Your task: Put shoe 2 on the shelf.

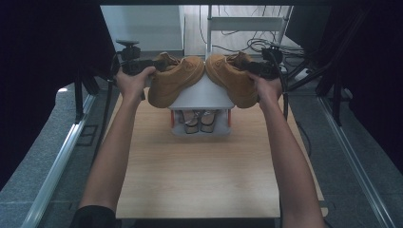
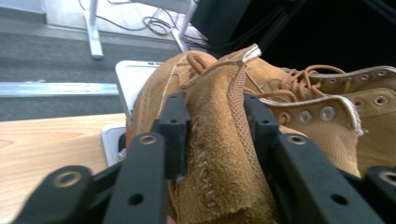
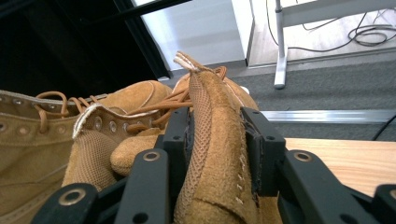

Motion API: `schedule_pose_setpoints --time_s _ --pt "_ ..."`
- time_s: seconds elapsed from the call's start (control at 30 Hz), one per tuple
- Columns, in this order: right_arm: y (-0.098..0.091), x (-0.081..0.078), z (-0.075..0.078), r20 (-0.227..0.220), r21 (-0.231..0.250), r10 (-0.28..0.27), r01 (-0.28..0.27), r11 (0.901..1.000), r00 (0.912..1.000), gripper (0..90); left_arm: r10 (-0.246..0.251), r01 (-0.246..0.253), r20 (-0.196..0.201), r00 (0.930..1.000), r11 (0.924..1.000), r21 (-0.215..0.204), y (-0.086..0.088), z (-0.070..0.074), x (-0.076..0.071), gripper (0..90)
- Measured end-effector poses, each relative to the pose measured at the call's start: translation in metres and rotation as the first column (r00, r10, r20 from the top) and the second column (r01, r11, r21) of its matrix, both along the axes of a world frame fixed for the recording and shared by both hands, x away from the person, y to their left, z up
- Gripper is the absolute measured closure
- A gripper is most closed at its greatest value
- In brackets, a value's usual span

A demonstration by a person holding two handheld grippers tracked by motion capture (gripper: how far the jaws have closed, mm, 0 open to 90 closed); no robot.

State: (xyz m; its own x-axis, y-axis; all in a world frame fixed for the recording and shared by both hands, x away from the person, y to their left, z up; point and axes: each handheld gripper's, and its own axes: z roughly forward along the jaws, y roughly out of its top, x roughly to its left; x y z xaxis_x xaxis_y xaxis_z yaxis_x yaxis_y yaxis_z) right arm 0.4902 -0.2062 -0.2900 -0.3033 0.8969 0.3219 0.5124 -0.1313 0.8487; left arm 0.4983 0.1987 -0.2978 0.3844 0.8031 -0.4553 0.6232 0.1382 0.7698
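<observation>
Left boot (image 1: 173, 80): tan suede, toe angled down against the top of the white shoe rack (image 1: 202, 92), heel collar between the jaws of the left gripper (image 2: 212, 123).
Right boot (image 1: 233, 78): mirrored pose, toes meeting over the rack top, collar inside the right gripper (image 3: 215, 140).
Left claw: clamped on the boot's heel collar, pads against suede.
Right claw: clamped likewise on the other boot's heel collar.
Below: pair of strappy sandals (image 1: 199, 121) on the lower shelf, above the wooden table (image 1: 199, 175).
Risk: soft collar slipping out, boot tipping off the narrow top.
Cause: weight hanging toe-down, little flat support.
Second risk: uneven release knocking one boot sideways.
</observation>
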Motion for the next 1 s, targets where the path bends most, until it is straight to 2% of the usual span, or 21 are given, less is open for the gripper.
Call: schedule_pose_setpoints --time_s 0.07,0.27,0.4,0.5,0.73,0.83,1.0 --pt "-0.001 0.000 0.000 0.000 -0.006 0.007 -0.007 1.0000 1.0000 63.1 -0.016 0.015 -0.004 0.9999 0.9998 -0.010 0.002 0.000 0.001 57.8" --pt "-0.009 0.004 -0.002 -0.004 0.010 0.043 -0.043 0.9990 0.9991 56.2 -0.055 0.056 0.029 0.9980 0.9982 -0.020 0.005 0.000 0.003 46.9" --pt "-0.013 0.006 -0.004 -0.001 0.027 0.068 -0.068 0.9973 0.9977 48.8 -0.074 0.075 0.069 0.9948 0.9970 -0.015 0.006 0.004 0.002 39.2" --pt "-0.015 0.006 -0.005 0.015 0.027 0.081 -0.081 0.9963 0.9966 44.9 -0.082 0.083 0.097 0.9919 0.9965 -0.006 0.009 0.006 0.000 37.8" --pt "-0.021 0.003 -0.006 0.033 0.062 0.099 -0.101 0.9929 0.9945 43.1 -0.076 0.078 0.134 0.9881 0.9970 -0.006 0.014 0.013 -0.010 37.7" --pt "-0.024 0.000 -0.003 0.052 0.067 0.103 -0.106 0.9921 0.9934 40.8 -0.081 0.083 0.158 0.9841 0.9965 -0.010 0.020 0.017 -0.017 37.4" --pt "-0.032 -0.010 0.006 0.087 0.061 0.104 -0.110 0.9921 0.9908 40.9 -0.080 0.079 0.195 0.9774 0.9968 0.015 0.031 0.023 -0.032 39.5"
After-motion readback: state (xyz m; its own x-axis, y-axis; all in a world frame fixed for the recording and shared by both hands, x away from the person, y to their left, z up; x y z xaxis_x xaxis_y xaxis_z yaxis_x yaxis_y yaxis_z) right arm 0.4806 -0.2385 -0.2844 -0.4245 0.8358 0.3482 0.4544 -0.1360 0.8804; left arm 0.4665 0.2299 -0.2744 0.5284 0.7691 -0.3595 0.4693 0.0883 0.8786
